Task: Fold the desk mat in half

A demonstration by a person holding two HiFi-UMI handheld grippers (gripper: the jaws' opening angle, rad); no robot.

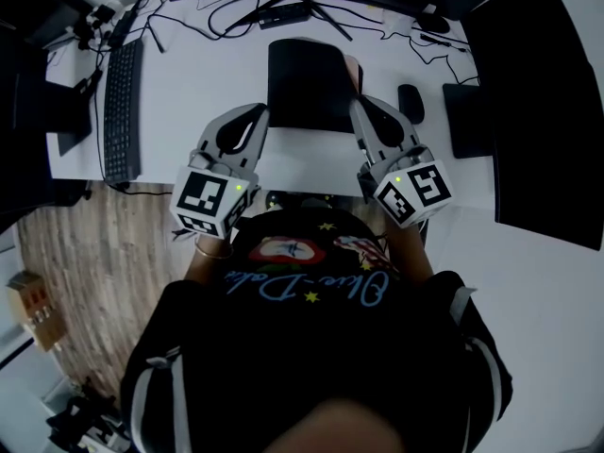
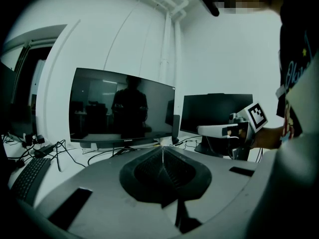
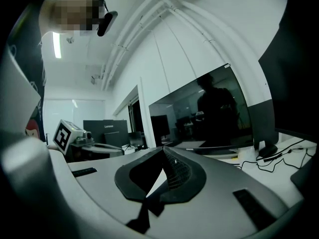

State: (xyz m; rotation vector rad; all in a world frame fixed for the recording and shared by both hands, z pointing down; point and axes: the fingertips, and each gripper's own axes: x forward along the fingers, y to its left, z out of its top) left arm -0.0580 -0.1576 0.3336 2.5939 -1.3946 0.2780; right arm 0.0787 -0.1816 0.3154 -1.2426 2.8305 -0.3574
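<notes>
Mat (image 1: 304, 83) flat — left gripper (image 1: 257, 114), right gripper (image 1: 361, 108) closed

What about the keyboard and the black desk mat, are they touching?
Apart. The head view shows a wide stretch of bare white desk between the keyboard and the desk mat.

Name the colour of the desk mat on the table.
Black. The desk mat shows best in the head view, on the white table.
</notes>
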